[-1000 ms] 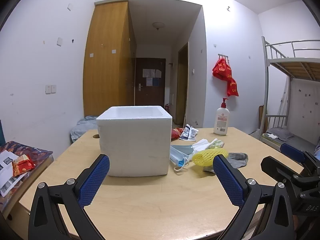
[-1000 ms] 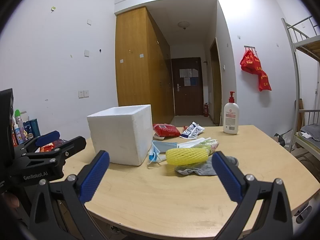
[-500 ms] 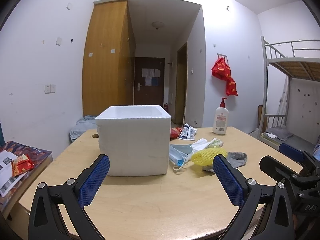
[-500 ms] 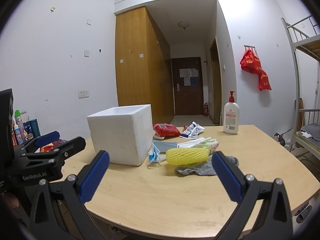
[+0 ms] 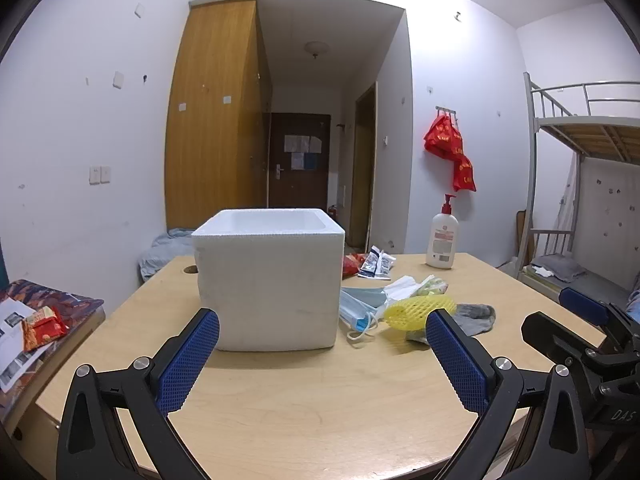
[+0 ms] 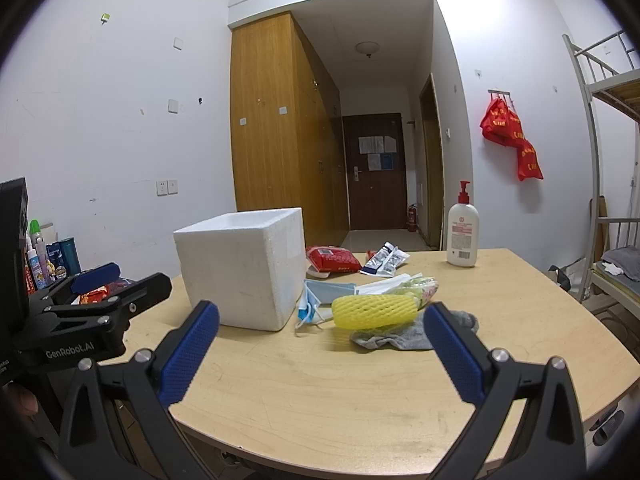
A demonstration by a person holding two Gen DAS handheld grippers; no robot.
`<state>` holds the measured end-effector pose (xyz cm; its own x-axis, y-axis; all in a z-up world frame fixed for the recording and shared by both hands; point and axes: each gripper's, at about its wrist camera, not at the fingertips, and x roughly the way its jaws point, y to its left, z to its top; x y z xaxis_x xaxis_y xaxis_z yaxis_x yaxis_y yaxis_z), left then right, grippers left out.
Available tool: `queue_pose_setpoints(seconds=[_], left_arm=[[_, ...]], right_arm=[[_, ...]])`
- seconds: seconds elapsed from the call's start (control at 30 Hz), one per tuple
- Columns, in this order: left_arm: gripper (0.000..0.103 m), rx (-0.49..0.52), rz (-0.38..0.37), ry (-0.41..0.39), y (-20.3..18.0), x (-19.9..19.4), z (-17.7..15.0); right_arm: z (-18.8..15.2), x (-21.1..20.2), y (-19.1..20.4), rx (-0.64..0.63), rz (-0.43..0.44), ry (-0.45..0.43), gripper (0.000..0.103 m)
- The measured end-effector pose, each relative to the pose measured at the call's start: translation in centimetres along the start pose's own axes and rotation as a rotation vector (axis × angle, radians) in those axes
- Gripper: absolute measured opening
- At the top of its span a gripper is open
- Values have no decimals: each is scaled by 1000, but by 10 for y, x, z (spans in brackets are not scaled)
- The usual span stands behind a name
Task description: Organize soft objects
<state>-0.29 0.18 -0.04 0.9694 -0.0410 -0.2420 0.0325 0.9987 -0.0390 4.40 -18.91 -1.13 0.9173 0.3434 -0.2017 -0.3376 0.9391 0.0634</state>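
Observation:
A white foam box [image 5: 269,276] [image 6: 244,262], open at the top, stands on the wooden table [image 5: 304,392]. Right of it lies a pile of soft things: a yellow foam net [image 5: 418,310] [image 6: 374,310], a grey sock [image 5: 472,318] [image 6: 404,336], blue face masks [image 5: 356,310] [image 6: 316,300] and a white tissue pack [image 5: 404,285]. My left gripper [image 5: 320,352] is open and empty, in front of the box. My right gripper [image 6: 320,348] is open and empty, in front of the net and sock.
A red snack pack [image 6: 334,259], a dark sachet [image 6: 384,260] and a lotion pump bottle [image 6: 463,232] stand farther back on the table. Bottles [image 6: 40,260] stand at the left. A bunk bed [image 5: 580,200] is at the right.
Both grippers have stayed open and nearly still; the left view has shifted very slightly. Nothing on the table has moved.

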Motion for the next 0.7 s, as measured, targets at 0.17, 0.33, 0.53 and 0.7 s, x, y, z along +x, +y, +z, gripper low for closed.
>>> queue_pose_setpoints(seconds=[0.17, 0.33, 0.53, 0.7], left_arm=[[103, 0, -3, 2, 1, 0, 1], [103, -1, -8, 3, 1, 1, 1], [103, 8, -10, 9, 1, 7, 2], [103, 10, -25, 21, -1, 16, 3]], right_arm=[[-1, 0, 0, 1, 1, 0, 103], [-1, 1, -1, 4, 3, 2, 103], [-2, 5, -1, 6, -1, 10, 103], [0, 15, -8, 13, -2, 26, 103]])
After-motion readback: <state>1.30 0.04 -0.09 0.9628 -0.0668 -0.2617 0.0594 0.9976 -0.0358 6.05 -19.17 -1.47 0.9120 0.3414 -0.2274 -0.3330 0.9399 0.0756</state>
